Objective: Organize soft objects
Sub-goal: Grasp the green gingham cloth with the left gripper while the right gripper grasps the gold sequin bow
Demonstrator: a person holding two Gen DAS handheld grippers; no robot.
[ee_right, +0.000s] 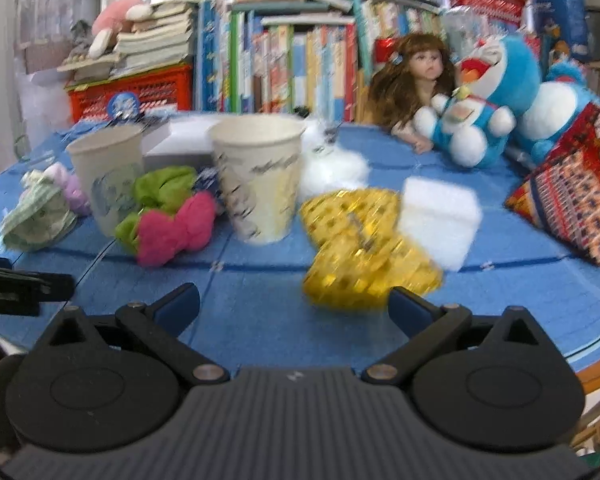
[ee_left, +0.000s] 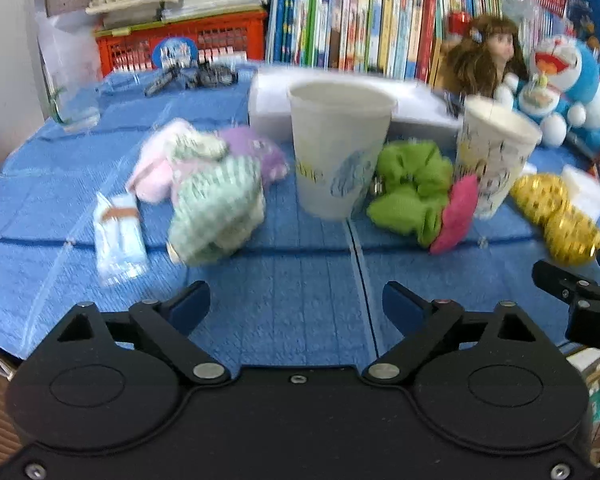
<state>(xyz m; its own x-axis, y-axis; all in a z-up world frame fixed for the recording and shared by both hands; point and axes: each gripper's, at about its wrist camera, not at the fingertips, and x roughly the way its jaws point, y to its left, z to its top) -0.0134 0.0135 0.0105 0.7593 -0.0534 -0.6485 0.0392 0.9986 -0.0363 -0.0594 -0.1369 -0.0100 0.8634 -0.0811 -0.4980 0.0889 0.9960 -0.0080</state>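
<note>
Two paper cups stand on the blue table: a left cup (ee_left: 338, 148) (ee_right: 107, 178) and a right cup (ee_left: 494, 152) (ee_right: 260, 176). Soft items lie around them: a green striped scrunchie (ee_left: 216, 210) (ee_right: 36, 216) with pink and purple ones (ee_left: 256, 152) behind it, a lime green scrunchie (ee_left: 410, 188) (ee_right: 160, 188), a magenta bow (ee_left: 458, 214) (ee_right: 176, 228), a gold sequined bow (ee_left: 556, 216) (ee_right: 364, 248) and a white sponge (ee_right: 438, 220). My left gripper (ee_left: 296, 308) is open and empty in front of the left cup. My right gripper (ee_right: 294, 308) is open and empty, just before the gold bow.
A white box (ee_left: 268, 96) lies behind the cups. A small wrapped packet (ee_left: 118, 232) lies at the left. A doll (ee_right: 416, 76), Doraemon plush toys (ee_right: 488, 100), a patterned cushion (ee_right: 576, 200) and white fluff (ee_right: 332, 164) sit at the back right. Bookshelves and a red crate (ee_left: 180, 40) stand behind.
</note>
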